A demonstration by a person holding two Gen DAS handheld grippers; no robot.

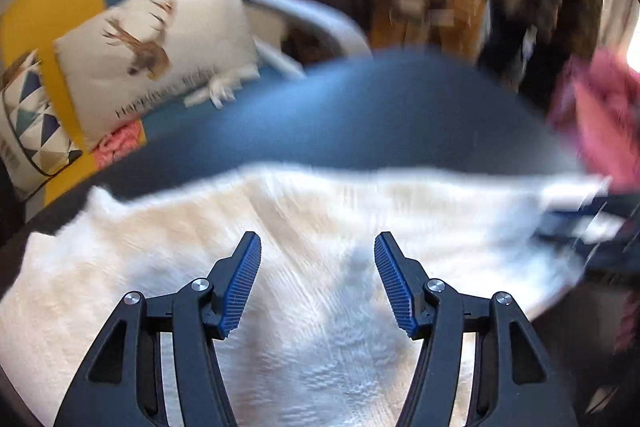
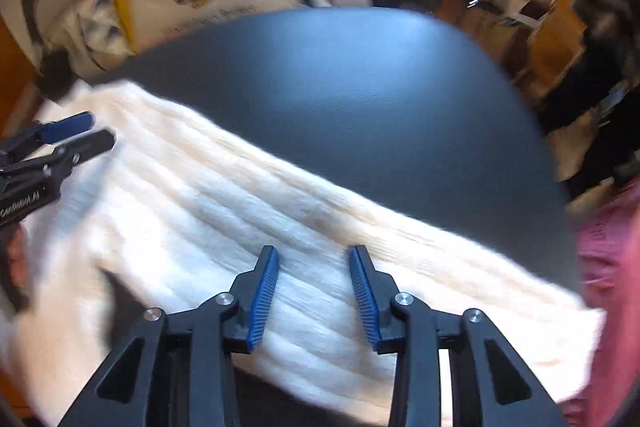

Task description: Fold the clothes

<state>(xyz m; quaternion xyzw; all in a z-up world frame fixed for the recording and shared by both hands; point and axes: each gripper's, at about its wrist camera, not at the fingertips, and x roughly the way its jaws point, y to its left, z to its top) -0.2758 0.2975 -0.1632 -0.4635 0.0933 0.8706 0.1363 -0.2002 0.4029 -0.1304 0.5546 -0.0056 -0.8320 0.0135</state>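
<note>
Both tools, left tool [image 1: 318, 247] and right tool [image 2: 313, 259], hang spread and empty over the white knit garment [image 2: 248, 211], whose long axis runs along the dark counter's [image 2: 360, 87] near edge.

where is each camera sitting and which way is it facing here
Left wrist: on the left gripper, looking down along its open fingers at the white knit garment on the dark table; no hand shows.
Right wrist: on the right gripper, fingers apart, over the same garment; the left gripper enters at left.
Shared: garment, table, deer cushion, pink cloth.
</note>
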